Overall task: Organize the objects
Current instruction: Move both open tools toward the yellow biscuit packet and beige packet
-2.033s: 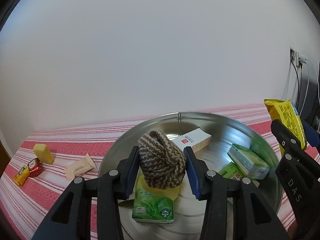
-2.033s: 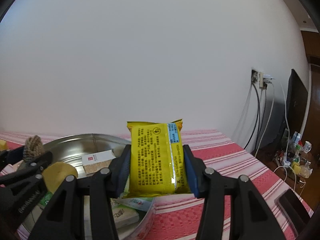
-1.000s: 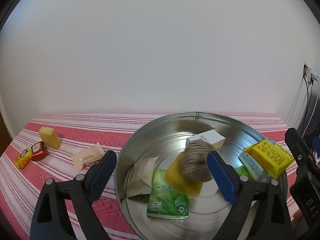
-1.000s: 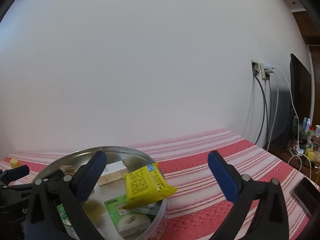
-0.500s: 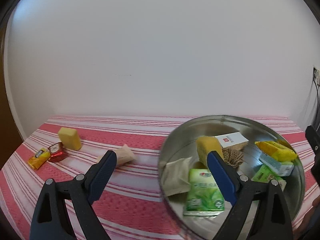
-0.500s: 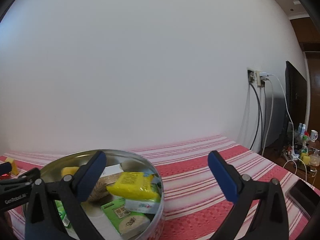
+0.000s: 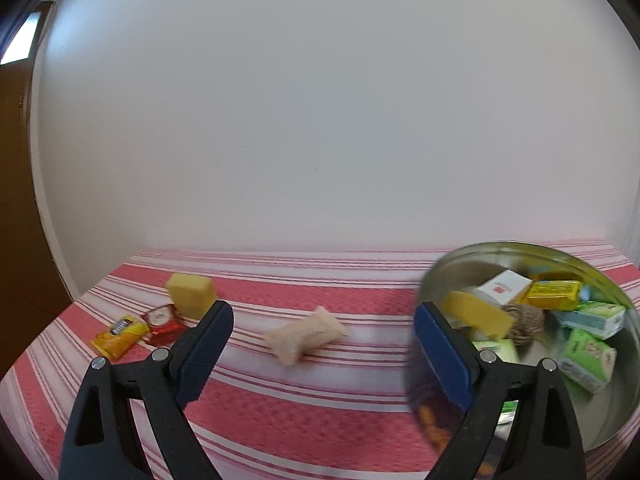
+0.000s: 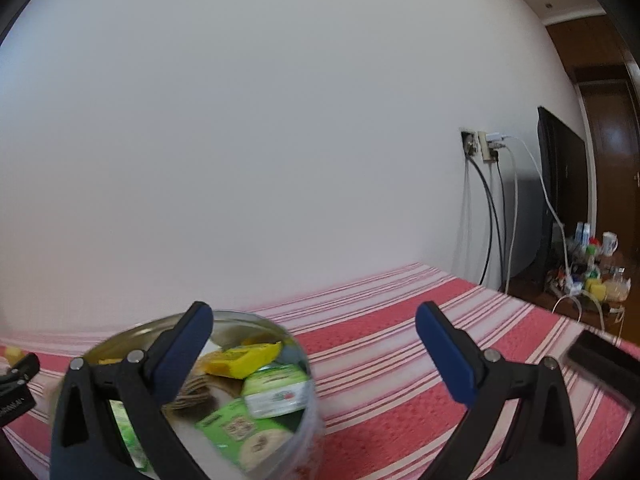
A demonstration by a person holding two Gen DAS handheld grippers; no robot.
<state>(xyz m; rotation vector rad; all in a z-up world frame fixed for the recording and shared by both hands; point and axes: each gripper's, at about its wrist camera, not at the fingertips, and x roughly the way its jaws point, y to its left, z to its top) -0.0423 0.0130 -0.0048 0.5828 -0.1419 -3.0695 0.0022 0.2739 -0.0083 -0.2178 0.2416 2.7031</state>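
Note:
A round metal tin (image 7: 624,412) sits on the red striped cloth and holds a twine ball (image 7: 524,322), a yellow packet (image 7: 554,294), a white box (image 7: 502,288), a yellow sponge (image 7: 478,314) and green packs (image 7: 586,358). The tin also shows in the right wrist view (image 8: 310,364), with the yellow packet (image 8: 240,360) on top. My left gripper (image 7: 324,352) is open and empty, facing a beige wrapped snack (image 7: 304,334) on the cloth. My right gripper (image 8: 310,356) is open and empty, just right of the tin.
At the cloth's left lie a yellow block (image 7: 192,294), a red sachet (image 7: 162,318) and a yellow sachet (image 7: 120,332). A wall stands close behind. A wall socket with cables (image 8: 486,148) and a dark screen (image 8: 560,184) are to the right.
Both grippers opened and dropped the twine ball and the yellow packet into the tin. The left gripper has since swung left toward the beige snack; the right one has swung right.

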